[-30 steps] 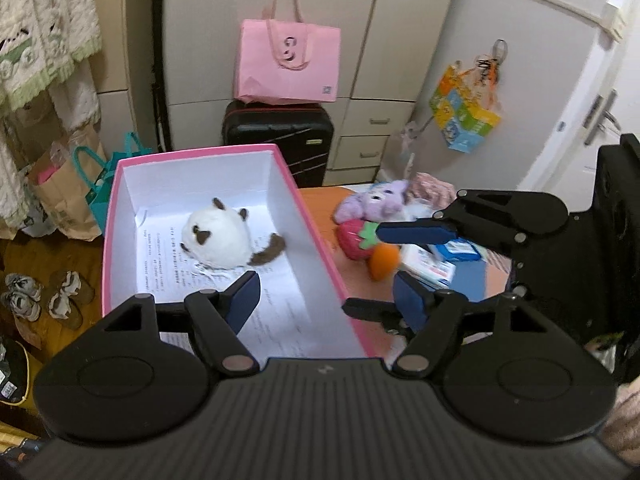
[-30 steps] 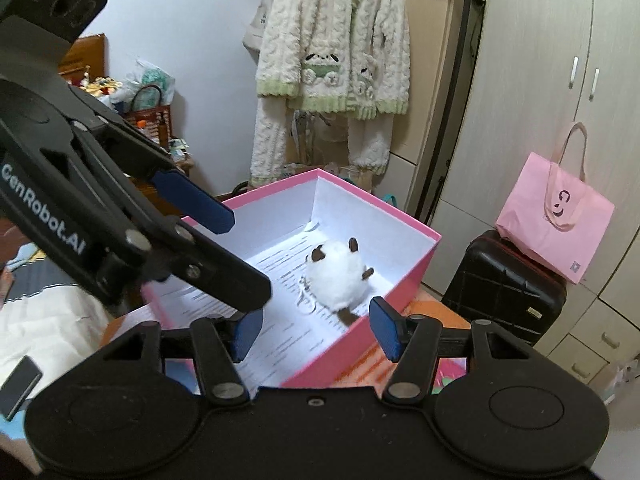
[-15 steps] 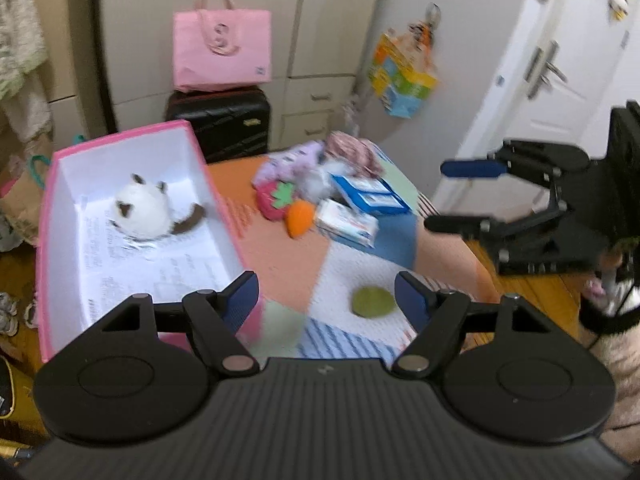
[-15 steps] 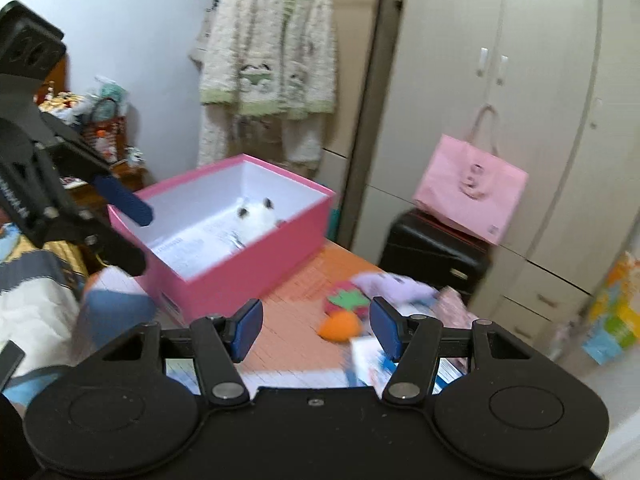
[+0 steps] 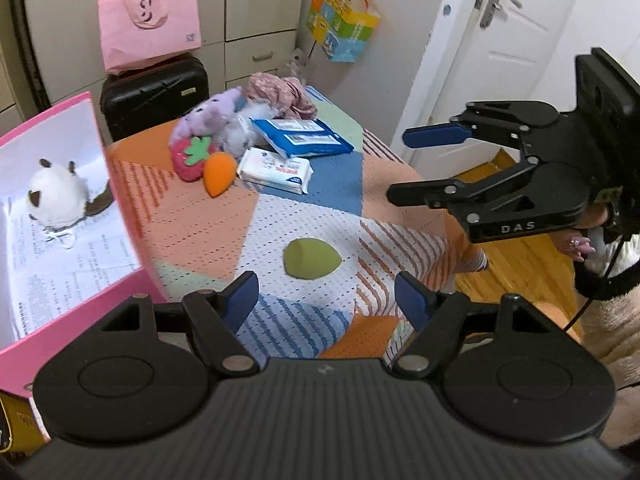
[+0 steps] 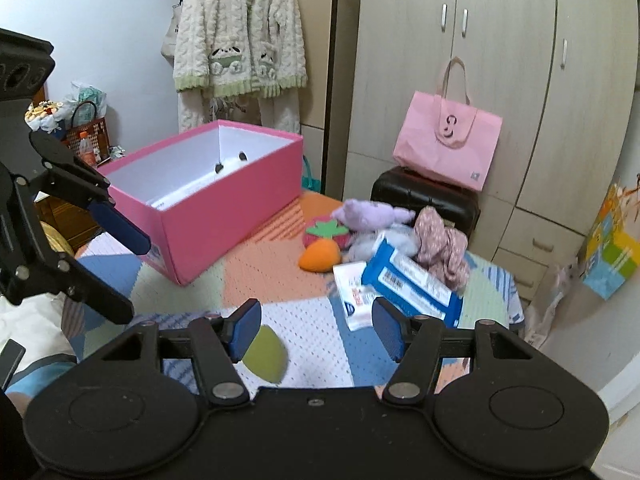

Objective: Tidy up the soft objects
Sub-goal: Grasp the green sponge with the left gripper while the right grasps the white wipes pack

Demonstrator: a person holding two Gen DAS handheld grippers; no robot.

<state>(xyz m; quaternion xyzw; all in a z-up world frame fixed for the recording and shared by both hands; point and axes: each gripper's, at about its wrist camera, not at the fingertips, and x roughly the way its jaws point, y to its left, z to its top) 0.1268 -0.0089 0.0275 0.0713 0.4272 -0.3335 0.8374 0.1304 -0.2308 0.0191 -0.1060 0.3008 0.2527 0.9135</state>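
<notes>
Soft stuff was split two ways: you had the fluffy white plush ball with brown ears (image 5: 54, 194) already lying in the open pink cardboard box (image 5: 132, 216) at the left of the left wrist view, and the rest sat out on the patchwork tablecloth (image 5: 192, 220).

What changed: a second back both your tools were right over the box, now both had swung away toward the loose pile. So the drop looked done and you were going for the next piece, I'd guess. The olive-green egg-shaped sponge (image 5: 311, 258) was lying alone in the centre, just ahead of your left gripper (image 5: 328, 294). That one was spread apart with nothing between the pads. Your right gripper (image 6: 316, 326) had its jaws opening, also empty, with the sponge low and left of its fingertips.

Further up the frame the red strawberry plush (image 5: 188, 158), the orange carrot-shaped sponge (image 5: 218, 172) and the lilac stuffed animal (image 5: 208, 120) were bunched touching each other, with the white wipes packet (image 5: 274, 170) and the blue wipes packet (image 5: 300, 136) just beside them.

Room-wise, the sponge had clear cloth all round, easy grab. Box wall was close on the left, table edge dropped off at the right near the wooden floor (image 5: 516, 264), and your two tools were near each other.
</notes>
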